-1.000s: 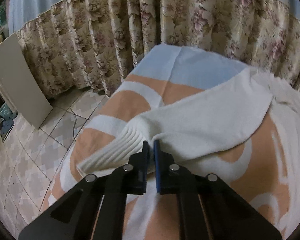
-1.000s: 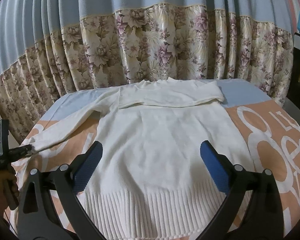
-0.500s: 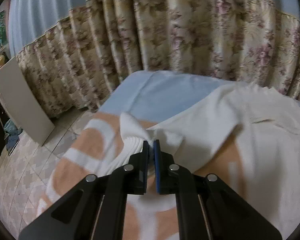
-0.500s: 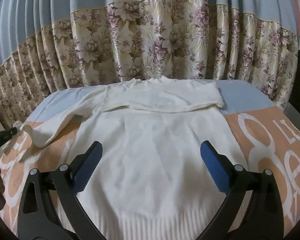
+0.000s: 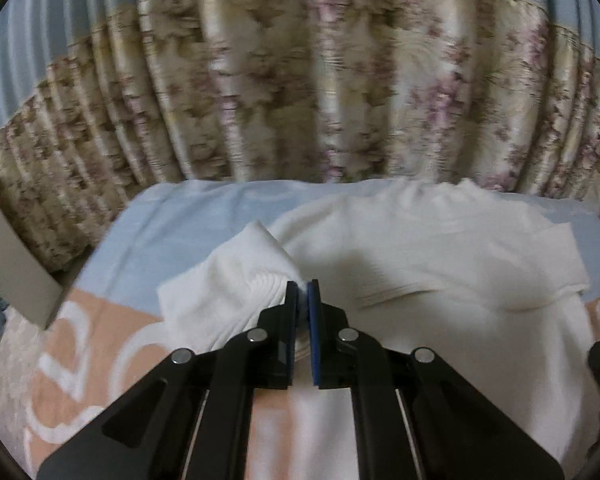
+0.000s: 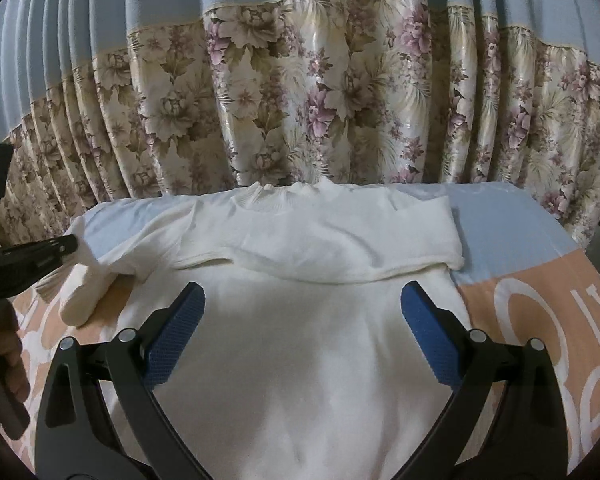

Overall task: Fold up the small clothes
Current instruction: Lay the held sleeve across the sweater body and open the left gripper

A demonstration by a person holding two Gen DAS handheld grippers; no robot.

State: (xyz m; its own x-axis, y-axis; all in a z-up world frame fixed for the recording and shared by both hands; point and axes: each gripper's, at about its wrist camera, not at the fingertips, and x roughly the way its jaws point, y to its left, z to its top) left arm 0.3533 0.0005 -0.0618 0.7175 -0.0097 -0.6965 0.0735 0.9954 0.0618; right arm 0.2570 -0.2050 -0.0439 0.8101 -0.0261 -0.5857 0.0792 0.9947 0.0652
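A white knit sweater [image 6: 300, 344] lies flat on the bed, collar toward the curtain. Its right sleeve [image 6: 348, 256] is folded across the chest. My left gripper [image 5: 303, 288] is shut on the ribbed cuff of the left sleeve [image 5: 256, 276] and holds it lifted over the sweater's left shoulder. It shows at the left edge of the right wrist view [image 6: 66, 242], with the sleeve [image 6: 100, 280] doubled back beneath it. My right gripper [image 6: 302, 300] is open and empty, hovering above the sweater's body.
The bed has an orange, white and pale blue cover [image 6: 540, 300]. A floral curtain [image 6: 300, 100] hangs right behind the bed's far edge. A white board [image 5: 8, 248] leans by the bed's left side.
My left gripper has carried the sleeve cuff up and to the right, toward the sweater's shoulder, doubling the sleeve over. My right gripper has crept slightly forward, still open.
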